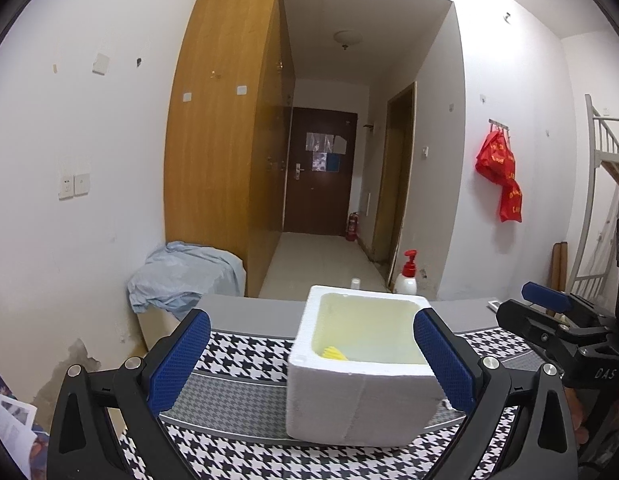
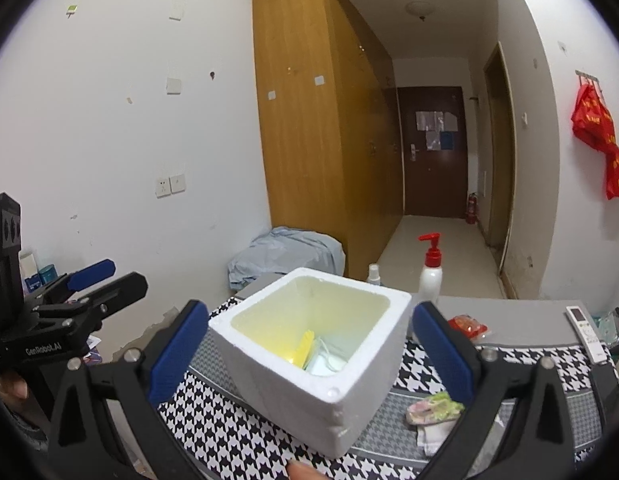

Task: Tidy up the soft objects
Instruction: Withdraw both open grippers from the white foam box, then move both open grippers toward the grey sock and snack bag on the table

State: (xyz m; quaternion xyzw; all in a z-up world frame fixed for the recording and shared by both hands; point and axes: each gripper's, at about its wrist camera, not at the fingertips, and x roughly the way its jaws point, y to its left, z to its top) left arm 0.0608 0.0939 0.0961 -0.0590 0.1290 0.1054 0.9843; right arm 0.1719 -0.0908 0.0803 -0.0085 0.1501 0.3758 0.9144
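Note:
A white foam box (image 1: 361,400) stands on the houndstooth cloth (image 1: 237,364). In the right wrist view the box (image 2: 309,380) holds a yellow soft item (image 2: 303,350) and a white face mask (image 2: 327,362). A floral cloth item (image 2: 435,408) and a white folded cloth (image 2: 431,438) lie on the cloth right of the box. My left gripper (image 1: 311,360) is open and empty, hovering in front of the box. My right gripper (image 2: 309,348) is open and empty, with the box between its fingers' lines. Each gripper shows at the edge of the other's view.
A red-capped pump bottle (image 2: 429,276) and a small spray bottle (image 2: 373,274) stand behind the box. A red snack packet (image 2: 467,326) and a white remote (image 2: 587,332) lie at the right. A blue-covered stool (image 1: 185,276) stands by the wooden wardrobe (image 1: 229,128).

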